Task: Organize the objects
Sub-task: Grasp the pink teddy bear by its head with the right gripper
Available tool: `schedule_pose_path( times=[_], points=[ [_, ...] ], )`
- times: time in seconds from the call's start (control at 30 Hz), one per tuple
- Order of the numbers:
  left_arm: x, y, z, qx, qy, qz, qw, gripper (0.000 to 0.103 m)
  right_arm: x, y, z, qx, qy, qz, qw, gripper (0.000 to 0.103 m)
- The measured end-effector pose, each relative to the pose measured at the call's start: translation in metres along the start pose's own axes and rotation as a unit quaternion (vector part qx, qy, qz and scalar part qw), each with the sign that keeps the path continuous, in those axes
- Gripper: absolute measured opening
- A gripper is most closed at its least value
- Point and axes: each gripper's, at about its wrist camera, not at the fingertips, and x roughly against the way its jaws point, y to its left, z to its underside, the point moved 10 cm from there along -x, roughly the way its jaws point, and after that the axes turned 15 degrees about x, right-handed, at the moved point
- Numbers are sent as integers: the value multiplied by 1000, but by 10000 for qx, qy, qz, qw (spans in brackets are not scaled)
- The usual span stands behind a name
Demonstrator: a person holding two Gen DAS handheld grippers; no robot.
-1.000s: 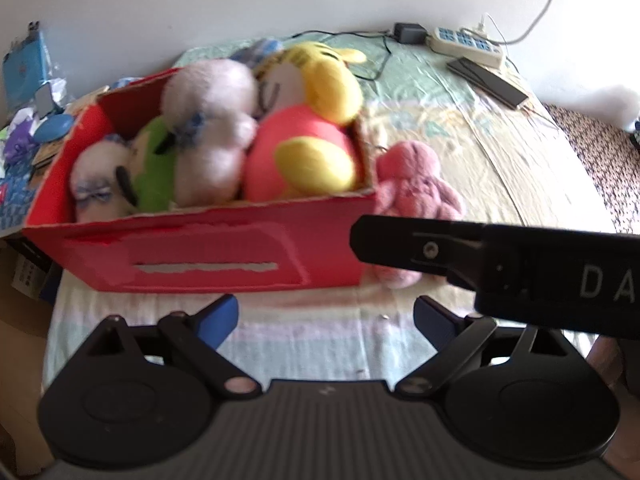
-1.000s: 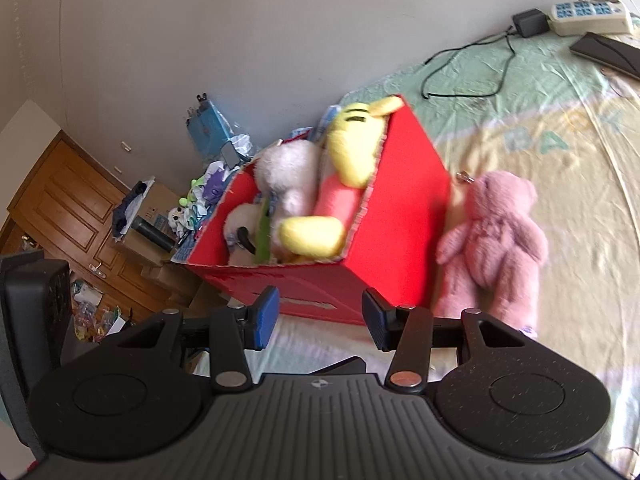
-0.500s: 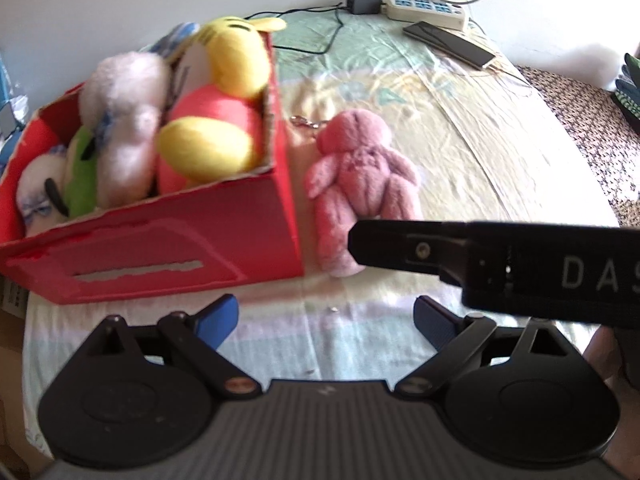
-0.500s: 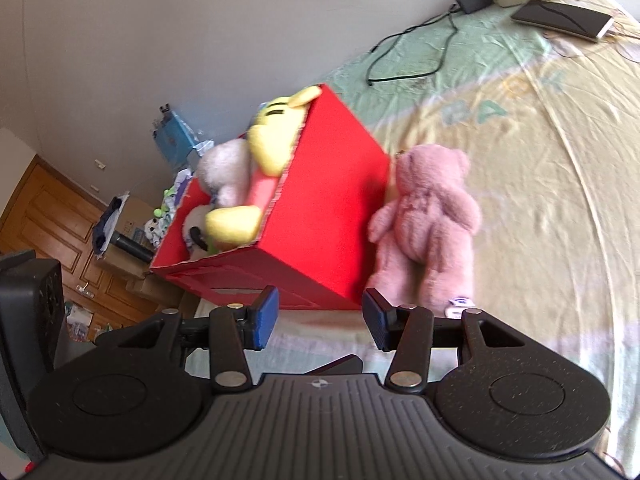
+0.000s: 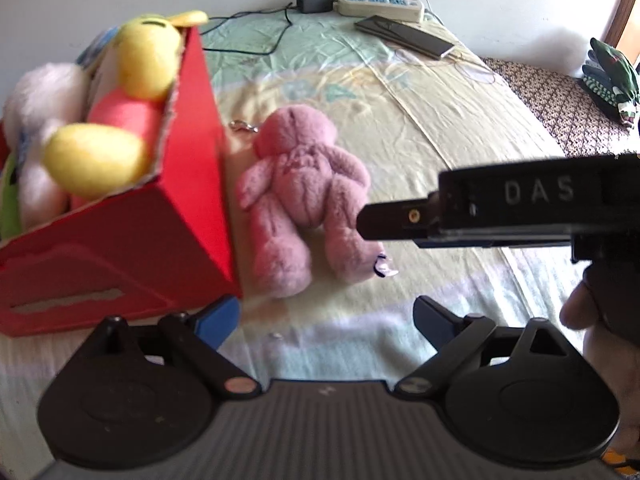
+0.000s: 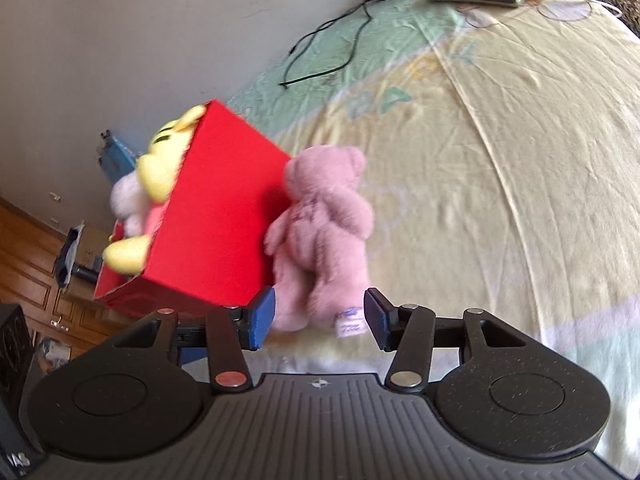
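A pink plush bear (image 5: pixel 304 208) lies on the bedsheet, close against the right side of a red cardboard box (image 5: pixel 120 264). The box holds several plush toys, among them a yellow and pink one (image 5: pixel 120 120). My left gripper (image 5: pixel 326 316) is open and empty, a short way before the bear's feet. In the left wrist view the right gripper's body (image 5: pixel 500 216) reaches in from the right, just beside the bear's leg. In the right wrist view my right gripper (image 6: pixel 320 316) is open, with the feet of the bear (image 6: pixel 324 224) between its fingertips, beside the box (image 6: pixel 212 216).
At the bed's far end lie a white power strip (image 5: pixel 380 0), a dark flat device (image 5: pixel 404 36) and black cables (image 5: pixel 256 36). A patterned cushion (image 5: pixel 560 104) sits at the right. A person's hand (image 5: pixel 592 320) holds the right gripper. Wooden furniture (image 6: pixel 32 248) stands beyond the box.
Both grippers have swung right from the box toward the pink bear and come closer. The right gripper's fingertips now flank the bear's feet. The box and bear have not moved.
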Motion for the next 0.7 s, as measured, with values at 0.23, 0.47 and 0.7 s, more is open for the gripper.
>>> schedule_pose_path(
  times=[0.23,0.47,0.7],
  points=[
    [-16,6,-3,118,173,-10,9998,93,-22,-14,-9,-106,153,-58,9998,53],
    [-23,11,-8,214,280,50,9994,92,-46,-14,-16,-51,344,-168,9993,50],
    [-28,12,-6,256,453,144,9985,92,-55,-8,-19,-27,496,-337,9982,38]
  ],
)
